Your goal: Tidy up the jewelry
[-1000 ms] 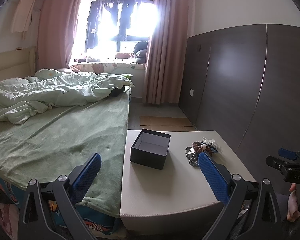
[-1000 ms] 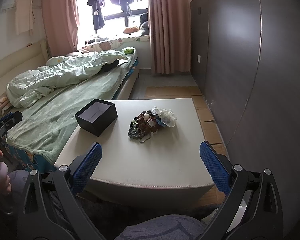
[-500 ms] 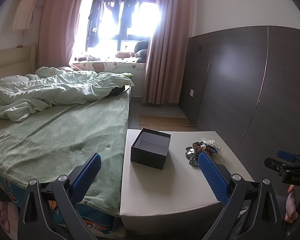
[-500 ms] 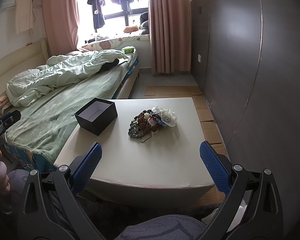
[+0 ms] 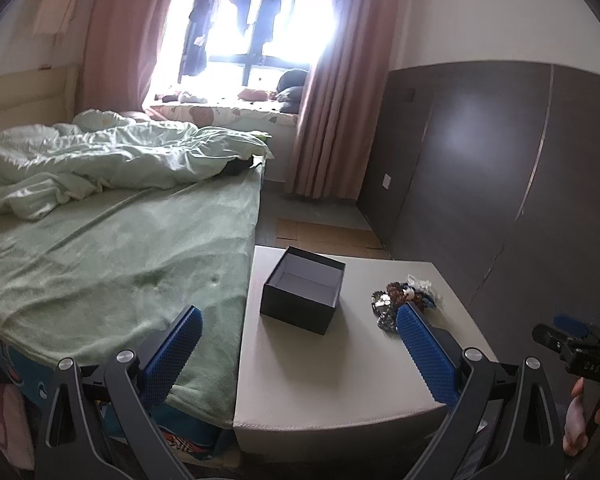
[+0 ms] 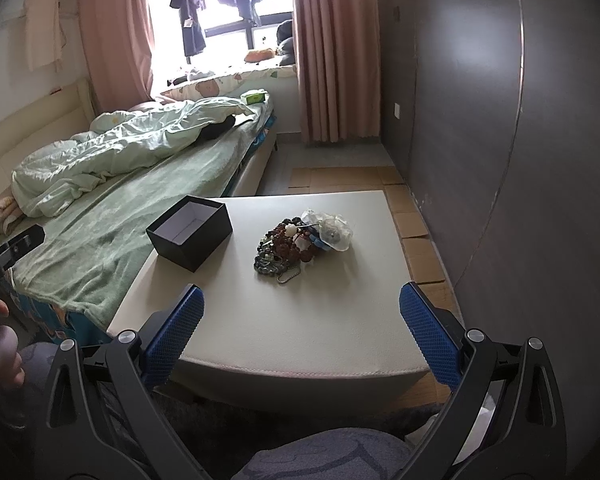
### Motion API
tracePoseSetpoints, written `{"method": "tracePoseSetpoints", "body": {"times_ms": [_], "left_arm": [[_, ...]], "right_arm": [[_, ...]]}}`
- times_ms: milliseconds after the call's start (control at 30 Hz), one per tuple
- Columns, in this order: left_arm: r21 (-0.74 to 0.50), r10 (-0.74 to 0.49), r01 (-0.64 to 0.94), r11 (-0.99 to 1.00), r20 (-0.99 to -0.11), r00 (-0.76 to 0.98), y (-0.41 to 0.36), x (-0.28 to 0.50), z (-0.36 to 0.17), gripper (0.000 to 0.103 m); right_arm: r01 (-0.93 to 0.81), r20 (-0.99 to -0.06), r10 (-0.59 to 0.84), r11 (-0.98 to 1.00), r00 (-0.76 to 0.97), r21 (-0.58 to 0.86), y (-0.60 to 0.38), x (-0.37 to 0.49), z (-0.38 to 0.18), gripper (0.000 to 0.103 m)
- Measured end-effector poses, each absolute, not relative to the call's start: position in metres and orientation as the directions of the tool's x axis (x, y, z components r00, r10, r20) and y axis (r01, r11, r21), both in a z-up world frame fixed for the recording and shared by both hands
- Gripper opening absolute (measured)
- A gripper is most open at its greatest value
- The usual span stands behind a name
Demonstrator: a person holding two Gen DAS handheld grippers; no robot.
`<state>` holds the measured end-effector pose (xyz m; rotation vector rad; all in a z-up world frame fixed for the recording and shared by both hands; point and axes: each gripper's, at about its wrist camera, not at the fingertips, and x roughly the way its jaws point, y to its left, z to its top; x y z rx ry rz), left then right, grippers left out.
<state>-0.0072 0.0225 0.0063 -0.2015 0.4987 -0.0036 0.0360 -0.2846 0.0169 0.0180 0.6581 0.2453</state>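
Right wrist view: both claws agape, empty; tangled bead-and-chain jewelry heap (image 6: 296,246) at 12 o'clock, open black cardboard box (image 6: 190,236) at 10; next: right claw (image 6: 300,320) descends, pinches one strand

Bare tabletop (image 6: 300,320) is left in front of the box (image 6: 190,236) and the jewelry pile (image 6: 300,240), with a gap between them. The left side is bounded by the bed (image 6: 112,220), the right by a dark wall (image 6: 500,160).
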Motion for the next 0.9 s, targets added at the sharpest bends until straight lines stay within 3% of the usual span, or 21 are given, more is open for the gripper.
{"method": "tracePoseSetpoints", "body": {"times_ms": [400,900], "left_arm": [[-0.126,-0.089,0.032,0.992,-0.484,0.87,-0.001,0.029,0.03,0.095],[-0.156,-0.201,0.136,0.978,-0.565,0.8,-0.046,0.134,0.025,0.089]], "right_arm": [[-0.158,-0.62,0.273,0.959,0.736,0.234,-0.311,0.076,0.032,0.098],[-0.045,-0.676,0.311,0.924,0.668,0.381,-0.336,0.18,0.032,0.097]]}}
